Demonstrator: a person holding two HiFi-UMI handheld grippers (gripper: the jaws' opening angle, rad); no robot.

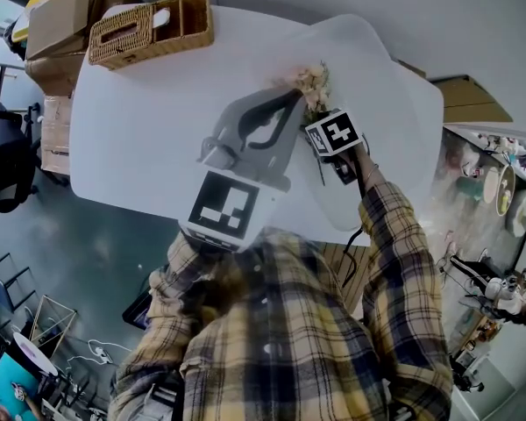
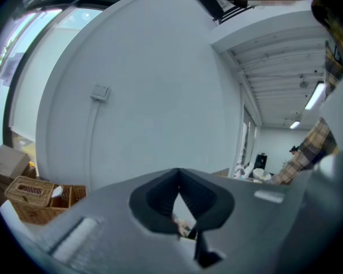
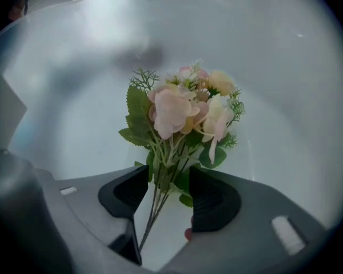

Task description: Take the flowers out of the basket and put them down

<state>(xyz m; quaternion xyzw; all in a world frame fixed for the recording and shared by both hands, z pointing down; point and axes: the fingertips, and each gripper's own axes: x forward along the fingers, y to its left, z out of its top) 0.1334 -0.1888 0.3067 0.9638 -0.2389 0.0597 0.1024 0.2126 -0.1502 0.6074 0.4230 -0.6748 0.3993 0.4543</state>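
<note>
White table [image 1: 131,139]: flowers [image 3: 183,110] between parted right gripper [image 3: 168,178] fingers; left gripper [image 2: 179,176] fingers together; wicker basket [image 1: 149,29] well apart.

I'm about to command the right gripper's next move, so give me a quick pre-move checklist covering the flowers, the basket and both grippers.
1. Flowers out of the basket: ok. The bouquet is on the white surface, well apart from the wicker basket.
2. Stems between the right gripper's jaws: ok. The stems run through the gap of the right gripper.
3. Right grip on the stems: not ok. The jaws stand apart and the pads are not pressing.
4. Left gripper empty: ok. The left gripper is shut on nothing, with its tips close to the bouquet.
5. Bouquet fully resting on the surface: cannot tell.
</note>
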